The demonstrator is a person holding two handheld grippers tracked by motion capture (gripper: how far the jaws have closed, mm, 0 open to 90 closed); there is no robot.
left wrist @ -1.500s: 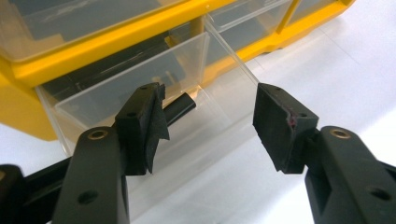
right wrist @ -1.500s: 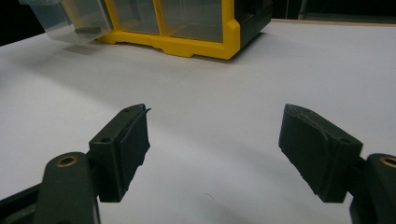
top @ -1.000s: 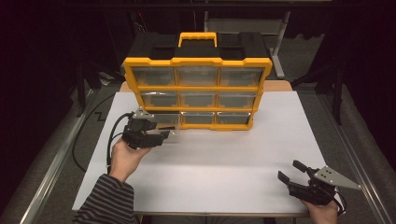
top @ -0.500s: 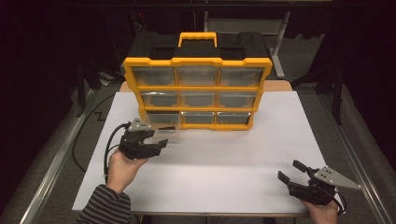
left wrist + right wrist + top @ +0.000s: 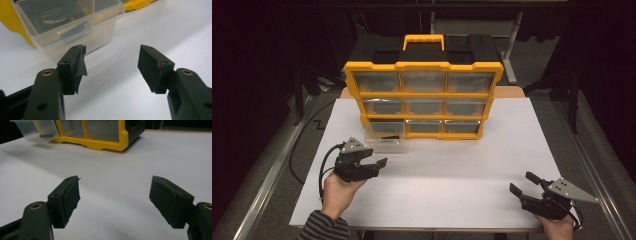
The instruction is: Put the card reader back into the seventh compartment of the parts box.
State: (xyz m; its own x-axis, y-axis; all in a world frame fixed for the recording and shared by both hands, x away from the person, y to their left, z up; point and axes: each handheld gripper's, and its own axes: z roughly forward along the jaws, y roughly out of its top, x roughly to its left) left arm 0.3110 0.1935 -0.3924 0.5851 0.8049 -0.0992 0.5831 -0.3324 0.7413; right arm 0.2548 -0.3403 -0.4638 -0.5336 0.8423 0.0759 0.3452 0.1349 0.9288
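The left tongs (image 5: 379,164) have withdrawn from the pulled-out clear drawer (image 5: 384,136), jaws released; the right tongs (image 5: 522,184) rest released on the tabletop (image 5: 452,175), with the yellow organizer (image 5: 424,100) behind.

This looks like a lab or test workshop: a white table (image 5: 447,200) stands alone in a dark room, metal frame rails (image 5: 267,180) run along its sides, and a yellow parts organizer (image 5: 424,95) sits on it.

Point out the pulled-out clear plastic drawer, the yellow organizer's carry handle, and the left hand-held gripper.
Clear plastic drawer (image 5: 75,37), left gripper view, front wall.
Yellow carry handle (image 5: 423,39), high view, top bar.
Left hand-held gripper (image 5: 379,162), high view, midway between its open fingertips.
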